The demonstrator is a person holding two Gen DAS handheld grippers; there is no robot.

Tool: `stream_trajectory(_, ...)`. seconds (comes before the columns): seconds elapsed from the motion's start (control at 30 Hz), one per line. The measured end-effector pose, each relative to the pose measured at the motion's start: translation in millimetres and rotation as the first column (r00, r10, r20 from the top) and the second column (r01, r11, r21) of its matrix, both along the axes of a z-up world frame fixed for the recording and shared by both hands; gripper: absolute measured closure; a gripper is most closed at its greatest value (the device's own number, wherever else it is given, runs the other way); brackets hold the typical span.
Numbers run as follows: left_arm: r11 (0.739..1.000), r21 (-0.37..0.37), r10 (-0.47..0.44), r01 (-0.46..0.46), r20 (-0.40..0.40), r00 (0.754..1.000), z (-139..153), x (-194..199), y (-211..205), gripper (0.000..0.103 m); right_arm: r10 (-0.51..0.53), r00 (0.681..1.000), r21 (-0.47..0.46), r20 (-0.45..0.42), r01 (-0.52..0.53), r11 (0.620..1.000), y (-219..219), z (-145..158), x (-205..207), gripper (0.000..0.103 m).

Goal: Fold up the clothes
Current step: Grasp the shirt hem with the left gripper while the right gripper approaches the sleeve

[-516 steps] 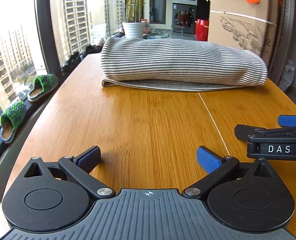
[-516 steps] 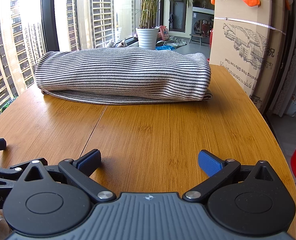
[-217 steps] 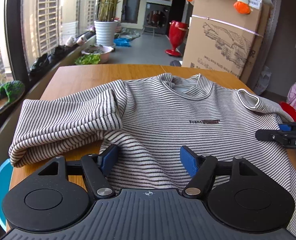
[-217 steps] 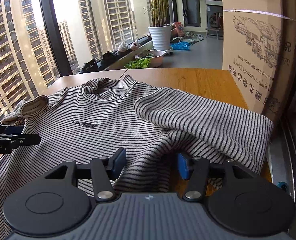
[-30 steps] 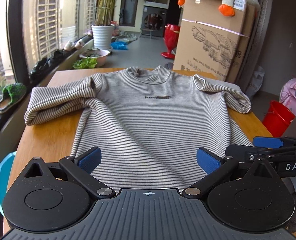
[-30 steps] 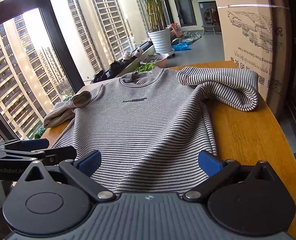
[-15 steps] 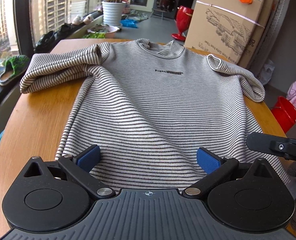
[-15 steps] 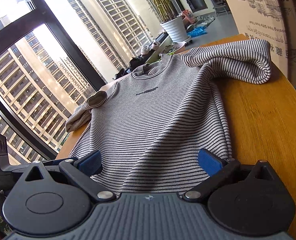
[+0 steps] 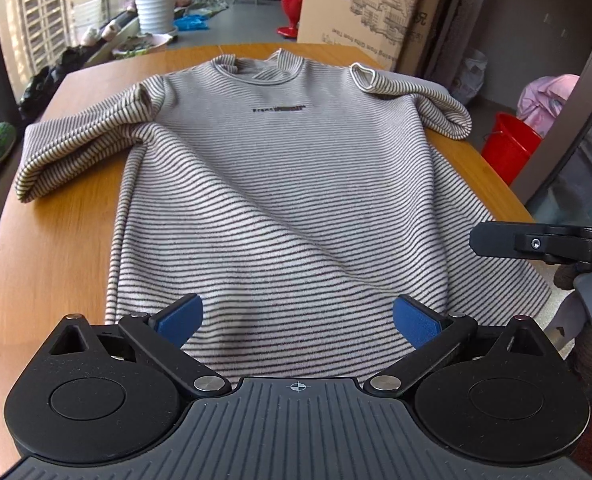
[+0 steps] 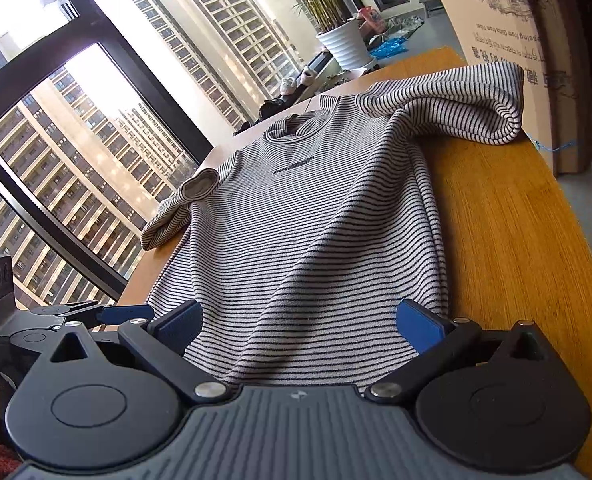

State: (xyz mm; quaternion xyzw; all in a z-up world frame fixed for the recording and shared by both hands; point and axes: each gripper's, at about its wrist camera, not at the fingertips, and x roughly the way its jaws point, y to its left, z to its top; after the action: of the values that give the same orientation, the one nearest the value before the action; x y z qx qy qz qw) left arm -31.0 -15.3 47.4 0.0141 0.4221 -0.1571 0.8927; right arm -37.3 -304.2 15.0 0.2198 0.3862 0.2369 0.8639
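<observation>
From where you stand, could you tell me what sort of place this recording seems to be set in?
Most likely a high-rise flat, beside a glazed balcony. A striped shirt lies on a wooden table, tower blocks fill the window, and a potted plant, a cardboard box and a red bucket stand nearby.

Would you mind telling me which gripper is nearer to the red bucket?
Right. The right gripper sits on the red bucket's side; the left gripper is over the shirt's hem middle.

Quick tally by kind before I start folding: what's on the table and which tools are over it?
Striped shirt: 1
Grippers: 2 (left gripper, right gripper, both with fingers spread wide)
Wooden table: 1
Total: 4
</observation>
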Motion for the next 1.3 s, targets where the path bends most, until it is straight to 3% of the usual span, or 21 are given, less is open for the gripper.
stream_trajectory(0.1,0.999,-0.006,0.033,-0.033,0.103,0.994,8,21,2,0.000,-0.008,1.000,0.088,0.006,0.007,0.996,-1,4,25,0.000)
stream_trajectory(0.2,0.998,-0.017,0.062,-0.060,0.151,0.987,6,44,0,0.000,0.002,1.000,0.086,0.030,-0.005,0.996,7,-1,54,0.000)
stream_trajectory(0.33,0.997,0.020,0.080,-0.080,0.018,0.997,-28,62,0,0.000,0.012,1.000,0.130,-0.020,-0.009,0.991,12,-17,81,0.000)
stream_trajectory(0.4,0.996,0.063,0.056,-0.058,0.042,0.998,-35,52,0,0.000,0.040,0.998,0.155,-0.042,-0.033,0.987,11,-18,90,0.000)
stream_trajectory(0.53,0.994,0.060,0.085,-0.087,0.040,0.996,-35,39,2,0.000,0.081,0.996,0.175,-0.030,-0.074,0.982,16,-23,97,0.000)
stream_trajectory(0.77,0.992,0.066,0.110,-0.112,0.032,0.993,-26,24,6,0.000,0.139,0.988,0.134,0.072,-0.148,0.980,21,-27,82,0.000)
stream_trajectory(0.83,0.986,0.103,0.118,-0.134,0.150,0.982,-7,25,17,0.000,0.131,0.987,0.159,0.090,-0.144,0.977,12,-27,73,0.000)
stream_trajectory(0.9,0.954,0.234,0.106,-0.186,0.317,0.943,11,31,22,0.000,0.149,0.982,0.194,0.119,-0.170,0.966,6,-26,67,0.000)
stream_trajectory(0.97,0.884,0.412,0.029,-0.223,0.426,0.904,15,43,20,0.000,0.163,0.973,0.237,0.165,-0.199,0.951,-1,-25,62,0.000)
stream_trajectory(1.0,0.851,0.479,-0.016,-0.216,0.434,0.901,14,50,20,0.004,0.163,0.969,0.253,0.184,-0.207,0.945,-3,-25,61,0.000)
stream_trajectory(1.03,0.825,0.533,-0.060,-0.190,0.417,0.907,11,56,18,0.022,0.163,0.966,0.268,0.202,-0.214,0.939,-5,-24,60,0.000)
stream_trajectory(1.07,0.803,0.575,-0.101,-0.155,0.387,0.917,6,63,17,0.033,0.161,0.963,0.276,0.214,-0.218,0.936,-5,-22,62,0.000)
stream_trajectory(1.1,0.788,0.603,-0.128,-0.125,0.360,0.924,2,67,15,0.038,0.160,0.961,0.284,0.225,-0.221,0.933,-6,-21,63,0.000)
stream_trajectory(1.13,0.774,0.624,-0.148,-0.106,0.341,0.928,-3,70,14,0.033,0.160,0.960,0.288,0.229,-0.224,0.931,-6,-20,62,0.000)
stream_trajectory(1.2,0.750,0.655,-0.156,-0.096,0.315,0.936,-12,80,13,0.033,0.166,0.958,0.289,0.233,-0.231,0.929,-6,-19,60,0.000)
stream_trajectory(1.3,0.761,0.641,-0.115,-0.096,0.279,0.953,-19,95,17,0.032,0.183,0.953,0.269,0.243,-0.247,0.931,-5,-16,53,0.000)
